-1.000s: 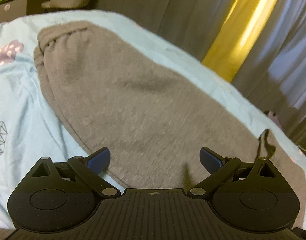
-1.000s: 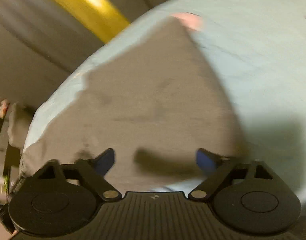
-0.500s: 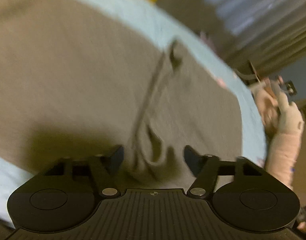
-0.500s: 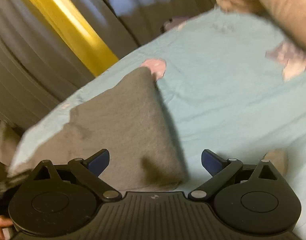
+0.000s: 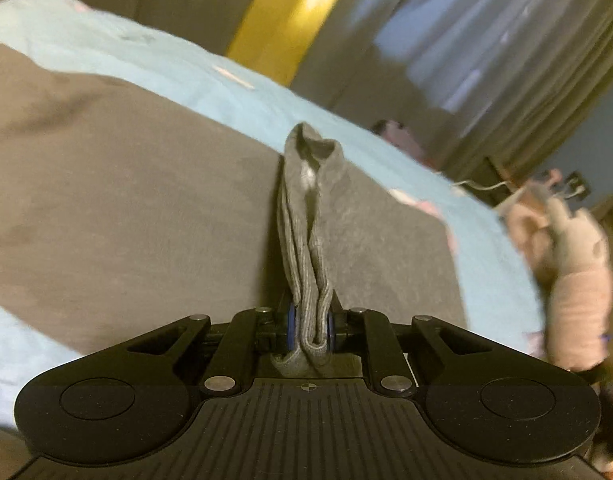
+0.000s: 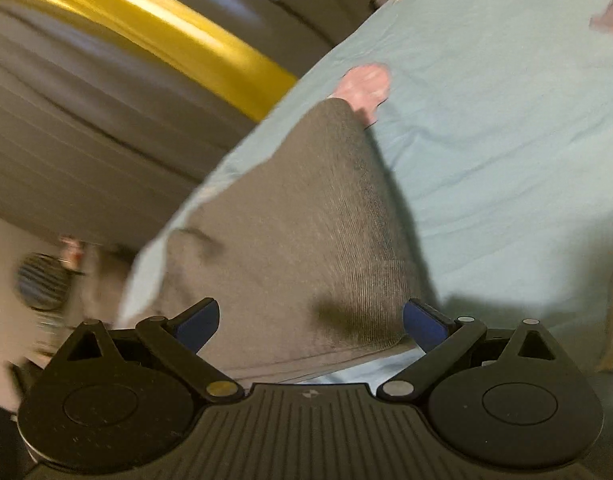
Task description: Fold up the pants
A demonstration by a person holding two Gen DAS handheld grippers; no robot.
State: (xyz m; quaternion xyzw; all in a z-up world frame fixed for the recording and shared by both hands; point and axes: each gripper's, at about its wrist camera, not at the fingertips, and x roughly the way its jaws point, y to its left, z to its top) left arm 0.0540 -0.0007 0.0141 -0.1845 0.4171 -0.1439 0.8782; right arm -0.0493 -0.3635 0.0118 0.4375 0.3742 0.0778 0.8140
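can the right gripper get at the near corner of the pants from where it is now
Probably yes. The right gripper is open, and the corner of the grey pants lies flat on the blue sheet between its fingers with nothing over it. The left gripper, jaws just closed, pinches another fold.

Saw the right gripper point(image 6: 309, 322) at the bottom of the frame, jaws spread wide, nothing clamped. Found grey pants point(image 6: 306, 232) running from centre to lower middle across a pale blue sheet point(image 6: 506, 140). Noted a yellow curtain point(image 6: 166, 40) at upper left.
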